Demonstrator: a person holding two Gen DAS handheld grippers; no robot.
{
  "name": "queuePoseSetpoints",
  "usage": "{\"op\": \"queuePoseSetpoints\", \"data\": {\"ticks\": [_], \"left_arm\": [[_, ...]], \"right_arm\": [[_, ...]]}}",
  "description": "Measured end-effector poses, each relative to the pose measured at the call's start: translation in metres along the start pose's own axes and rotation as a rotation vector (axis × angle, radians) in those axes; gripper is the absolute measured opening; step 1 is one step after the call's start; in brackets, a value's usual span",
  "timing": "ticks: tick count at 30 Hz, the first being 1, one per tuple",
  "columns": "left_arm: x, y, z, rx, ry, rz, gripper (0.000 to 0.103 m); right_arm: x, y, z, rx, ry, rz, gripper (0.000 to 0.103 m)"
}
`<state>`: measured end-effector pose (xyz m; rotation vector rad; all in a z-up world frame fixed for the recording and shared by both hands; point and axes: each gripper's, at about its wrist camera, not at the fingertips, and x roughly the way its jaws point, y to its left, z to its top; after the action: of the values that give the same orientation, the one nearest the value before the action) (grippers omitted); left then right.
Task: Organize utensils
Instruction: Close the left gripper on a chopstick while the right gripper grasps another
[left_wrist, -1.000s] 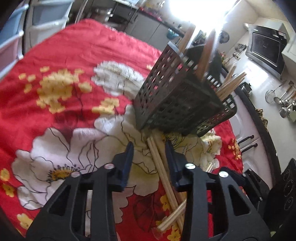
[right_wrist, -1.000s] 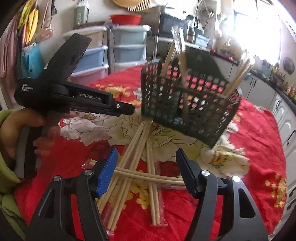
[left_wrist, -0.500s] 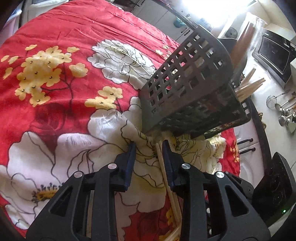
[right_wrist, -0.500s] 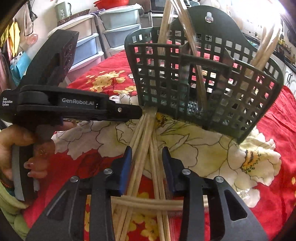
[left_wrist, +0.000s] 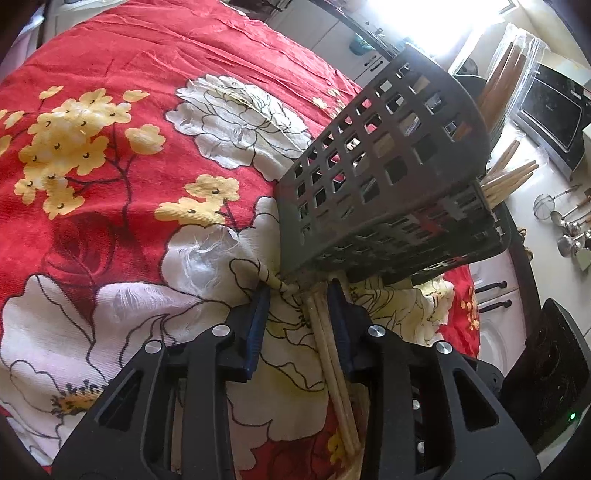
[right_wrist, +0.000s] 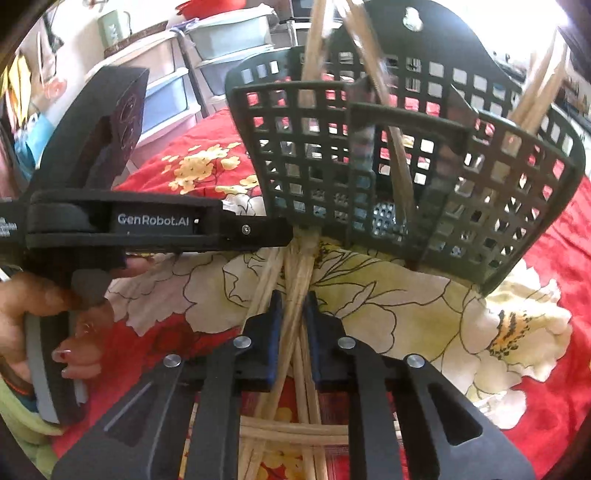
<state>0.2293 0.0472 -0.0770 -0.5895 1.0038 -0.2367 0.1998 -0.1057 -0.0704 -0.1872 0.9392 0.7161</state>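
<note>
A dark perforated utensil basket (left_wrist: 388, 177) (right_wrist: 406, 166) stands on the red floral tablecloth with several chopsticks upright in it. Loose chopsticks (right_wrist: 295, 266) (left_wrist: 332, 354) lie on the cloth with their tips under the basket's base. My right gripper (right_wrist: 293, 299) is shut on a pair of these chopsticks, low on the cloth. My left gripper (left_wrist: 297, 295) is open, its fingertips at the basket's lower corner, straddling the chopstick tips. The left gripper also shows in the right wrist view (right_wrist: 147, 225), reaching in from the left.
The red floral tablecloth (left_wrist: 147, 110) covers the table. Plastic drawers (right_wrist: 221, 40) stand behind it. A counter with a microwave (left_wrist: 554, 110) and hanging ladles (left_wrist: 565, 229) is at the right. More wrapped chopsticks (right_wrist: 295, 432) lie crosswise near my right gripper.
Both grippers moved forward toward the basket. The right gripper's jaws narrowed from wide open and closed on the chopsticks. The left gripper's tips reached the basket's base.
</note>
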Motion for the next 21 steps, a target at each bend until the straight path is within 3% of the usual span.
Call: {"op": "queuePoseSetpoints", "data": {"ticks": [4,10,16,21], "left_arm": [[0.003,-0.003,0.0,0.005,-0.001,0.003,0.026],[0.003,0.002,0.001,0.008,-0.004,0.015,0.013],[-0.003,0.019,0.001,-0.037,-0.004,-0.04,0.004],[-0.026,0.019,-0.001,-0.029,-0.069,-0.084,0.003]], "right_arm": [[-0.005,-0.006,0.0,0.032,-0.011,0.01,0.01],[-0.026,-0.022,-0.004,0.094,-0.056,0.042,0.007],[-0.041,-0.033,-0.002,0.117,-0.079,0.055,0.006],[-0.055,-0.033,-0.012,0.117,-0.115,0.082,0.006]]}}
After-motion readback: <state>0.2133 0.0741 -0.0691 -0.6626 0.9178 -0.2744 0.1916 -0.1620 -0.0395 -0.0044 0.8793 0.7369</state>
